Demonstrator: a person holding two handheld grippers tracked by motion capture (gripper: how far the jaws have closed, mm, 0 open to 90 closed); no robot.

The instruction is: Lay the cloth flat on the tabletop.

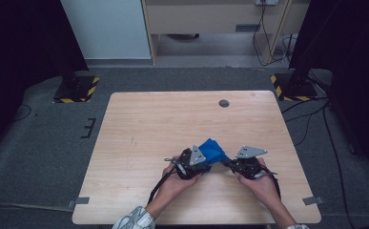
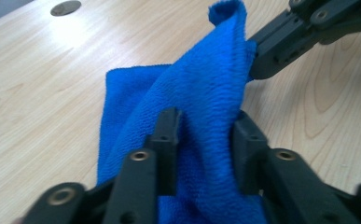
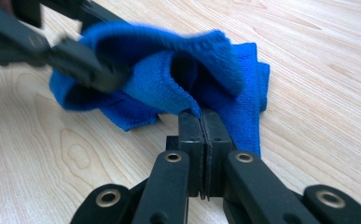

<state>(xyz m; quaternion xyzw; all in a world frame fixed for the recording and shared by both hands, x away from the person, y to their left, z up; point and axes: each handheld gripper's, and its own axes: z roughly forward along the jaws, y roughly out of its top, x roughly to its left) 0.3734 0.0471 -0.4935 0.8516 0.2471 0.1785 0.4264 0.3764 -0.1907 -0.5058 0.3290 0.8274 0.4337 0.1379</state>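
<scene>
A blue cloth (image 1: 213, 149) lies crumpled on the near middle of the wooden table (image 1: 148, 124), partly lifted between both grippers. My left gripper (image 2: 208, 135) straddles a raised fold of the cloth (image 2: 201, 93), which fills the gap and touches both jaws. From the right, my right gripper (image 3: 201, 122) has its jaws pressed together on an edge of the cloth (image 3: 187, 79). In the high view the left gripper (image 1: 207, 163) and right gripper (image 1: 226, 162) point at each other, tips close, each held in a hand. The right gripper's jaws (image 2: 257, 58) pinch the cloth's upper edge.
A round grey cap (image 1: 224, 103) is set in the table near its far edge. Grey tape strips (image 1: 78, 200) mark the near corners. Two stands with black-and-yellow bases (image 1: 76, 89) sit on the floor beyond the table. Bare wood surrounds the cloth.
</scene>
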